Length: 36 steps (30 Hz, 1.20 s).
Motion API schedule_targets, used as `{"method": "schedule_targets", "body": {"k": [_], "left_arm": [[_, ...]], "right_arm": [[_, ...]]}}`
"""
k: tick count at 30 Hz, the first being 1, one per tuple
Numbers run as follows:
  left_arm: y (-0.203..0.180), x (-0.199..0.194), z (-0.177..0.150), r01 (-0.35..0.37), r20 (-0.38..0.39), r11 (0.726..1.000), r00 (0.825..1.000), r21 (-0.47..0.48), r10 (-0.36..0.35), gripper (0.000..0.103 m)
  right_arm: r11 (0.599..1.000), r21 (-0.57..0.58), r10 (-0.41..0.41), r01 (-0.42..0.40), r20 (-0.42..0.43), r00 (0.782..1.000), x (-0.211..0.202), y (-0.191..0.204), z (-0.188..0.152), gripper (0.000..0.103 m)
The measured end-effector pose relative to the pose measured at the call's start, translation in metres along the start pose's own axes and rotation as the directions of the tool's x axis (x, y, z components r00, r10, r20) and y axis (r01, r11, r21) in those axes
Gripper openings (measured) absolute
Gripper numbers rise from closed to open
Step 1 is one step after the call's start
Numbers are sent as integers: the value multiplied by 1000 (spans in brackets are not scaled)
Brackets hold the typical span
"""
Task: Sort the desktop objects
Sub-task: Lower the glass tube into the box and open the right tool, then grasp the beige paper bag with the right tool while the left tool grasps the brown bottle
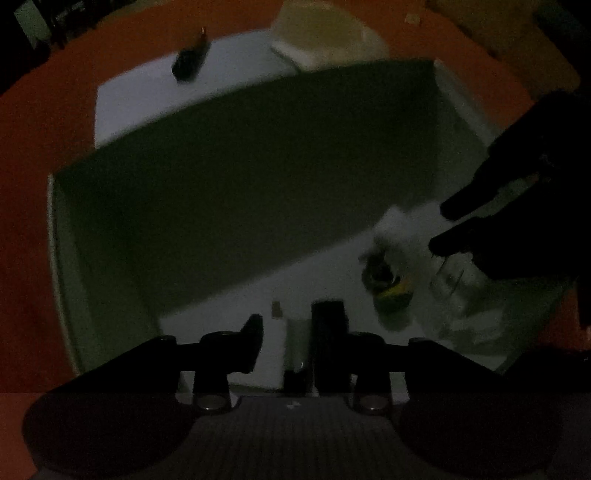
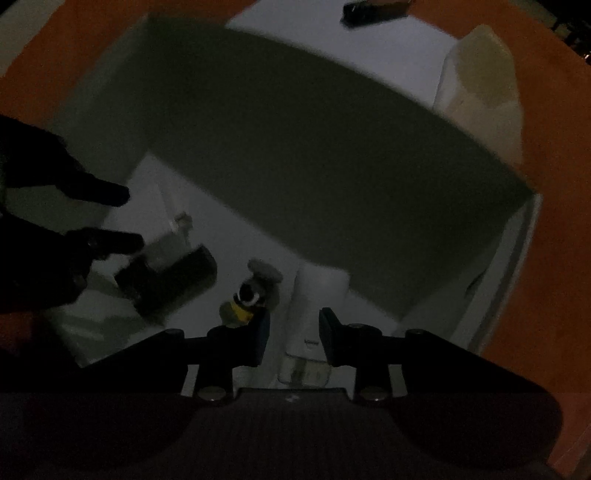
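Both views are very dark. My left gripper [image 1: 286, 328] is open over a white mat [image 1: 140, 96], with a pale upright object [image 1: 297, 339] showing in the gap between its fingers. My right gripper [image 2: 293, 325] is also open, and a white tube-like object [image 2: 321, 295] with a clear end [image 2: 306, 369] lies between its fingers. A small grey plush toy with a yellow patch [image 2: 251, 295] sits just left of it, also visible as the plush toy [image 1: 389, 280]. A black boxy object [image 2: 173, 280] lies near the left gripper [image 2: 125, 216]. The right gripper [image 1: 439, 225] hangs over the clear end [image 1: 447, 280].
A large dark green board [image 1: 240, 184] covers most of the mat. A dark elongated object [image 1: 190, 61] lies at the mat's far side. A beige container [image 1: 325, 33] stands beyond the board. The orange table [image 1: 29, 147] surrounds the mat.
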<state>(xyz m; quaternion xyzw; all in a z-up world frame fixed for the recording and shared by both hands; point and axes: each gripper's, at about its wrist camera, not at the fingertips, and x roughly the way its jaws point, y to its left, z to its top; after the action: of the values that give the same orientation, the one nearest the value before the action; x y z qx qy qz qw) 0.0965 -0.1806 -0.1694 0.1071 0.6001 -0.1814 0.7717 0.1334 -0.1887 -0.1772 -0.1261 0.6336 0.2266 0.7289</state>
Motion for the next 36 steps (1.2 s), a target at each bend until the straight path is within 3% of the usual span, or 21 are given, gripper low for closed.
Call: {"method": "schedule_targets", "body": {"k": [7,18,23,28,30,33,36], "left_arm": [[12,-28,24,-17,89,1000,996,-13,18,32],[41,-51,53,-3,157,998,988,-60,13,32],[60,-58,68,-13,188,997,982,-82,28,33],[79,-64,85,-50,254,997,965,-56,63,44],[87,-63,92,-52,286,997,956,-60,68,44],[100,-50,106,-30,284,995,957,-90,54,44],[107,-31,125,-84,285,988,951,-126,117,45]], "right_arm": [[998,52,42,-46,67,997,-34,-15,14,33],[995,80,52,-65,158,986,-82,-43,42,34],[995,83,41,-60,217,975,-103,-57,57,44],[990,126,24,-59,269,963,-97,-82,75,52],[988,143,17,-59,279,960,-91,-94,83,55],[984,168,7,-59,294,956,-82,-112,96,57],[981,188,-17,-41,294,956,-71,-129,106,57]]}}
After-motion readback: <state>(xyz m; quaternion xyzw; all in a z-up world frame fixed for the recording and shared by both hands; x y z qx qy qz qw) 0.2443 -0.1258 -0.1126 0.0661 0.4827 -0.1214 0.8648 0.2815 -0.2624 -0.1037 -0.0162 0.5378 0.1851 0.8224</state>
